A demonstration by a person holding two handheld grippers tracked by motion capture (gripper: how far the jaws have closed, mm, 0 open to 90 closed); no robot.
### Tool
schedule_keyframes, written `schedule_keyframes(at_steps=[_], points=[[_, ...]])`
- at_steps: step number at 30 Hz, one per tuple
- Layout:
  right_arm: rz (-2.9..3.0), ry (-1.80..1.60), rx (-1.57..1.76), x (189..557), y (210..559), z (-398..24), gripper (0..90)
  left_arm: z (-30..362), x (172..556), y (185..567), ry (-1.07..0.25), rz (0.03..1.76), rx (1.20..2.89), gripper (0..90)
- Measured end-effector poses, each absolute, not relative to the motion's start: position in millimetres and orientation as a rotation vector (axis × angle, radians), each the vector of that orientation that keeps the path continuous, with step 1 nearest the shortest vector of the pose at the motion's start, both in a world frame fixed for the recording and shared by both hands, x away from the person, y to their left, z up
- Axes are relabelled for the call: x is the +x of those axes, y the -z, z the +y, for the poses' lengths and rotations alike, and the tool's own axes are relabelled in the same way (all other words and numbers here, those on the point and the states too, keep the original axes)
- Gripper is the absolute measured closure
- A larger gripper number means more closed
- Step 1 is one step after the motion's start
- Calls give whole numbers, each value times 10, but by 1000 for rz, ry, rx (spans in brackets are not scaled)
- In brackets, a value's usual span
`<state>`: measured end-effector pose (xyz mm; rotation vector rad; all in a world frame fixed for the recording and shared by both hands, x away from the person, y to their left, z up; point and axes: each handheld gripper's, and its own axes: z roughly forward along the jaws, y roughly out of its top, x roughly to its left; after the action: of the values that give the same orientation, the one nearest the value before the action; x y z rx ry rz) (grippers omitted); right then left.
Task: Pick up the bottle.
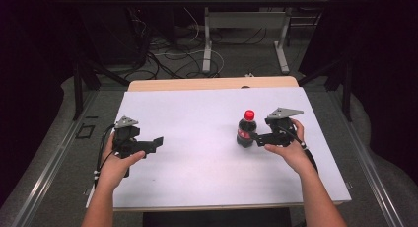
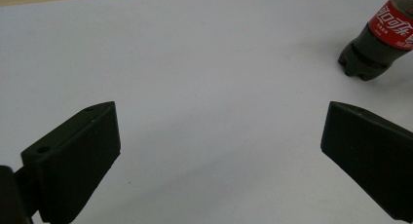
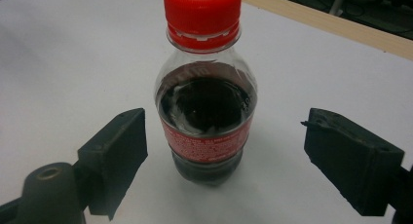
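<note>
**Two hand-held grippers, one cola bottle on a white table**

Right gripper (image 3: 221,151): jaws apart, standing either side of the cola bottle (image 3: 205,97), a gap on each side, pads not pressing it. Held at the table's right.

Cola bottle: small, upright, dark drink, red cap (image 3: 202,12), red label; stands on the white tabletop (image 1: 197,118), right of centre.

Left gripper (image 2: 219,151): jaws wide apart, nothing between them, over bare tabletop at the left, well apart from the bottle.

Beyond the table: floor cables (image 1: 172,54).

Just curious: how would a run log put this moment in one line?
right tongs: open, around cola bottle, not touching | left tongs: open, empty
</note>
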<state>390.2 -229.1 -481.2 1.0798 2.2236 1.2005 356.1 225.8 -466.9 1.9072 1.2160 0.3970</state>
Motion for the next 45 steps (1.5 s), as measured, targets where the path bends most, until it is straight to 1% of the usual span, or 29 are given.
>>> schedule_keyframes(at_steps=[7,12,17,22,31,45], points=[[2273,-1165,1059,3994,4923,-2161,161,2251,3557,4669,-403,1209,1922,11],[2286,-1186,1071,4030,5014,-2111,210,2225,3562,4685,-405,1211,1930,11],[2307,-1169,1101,4073,5098,-2077,223,2210,3559,4704,-402,1223,1921,11],[2302,-1168,1080,4104,5125,-2095,269,2211,3561,4711,-403,1219,1928,11],[2298,-1190,1078,4134,5147,-2076,273,2197,3566,4723,-402,1212,1940,11],[2285,-1154,1057,4095,5128,-2069,302,2197,3561,4716,-401,1208,1940,11]])
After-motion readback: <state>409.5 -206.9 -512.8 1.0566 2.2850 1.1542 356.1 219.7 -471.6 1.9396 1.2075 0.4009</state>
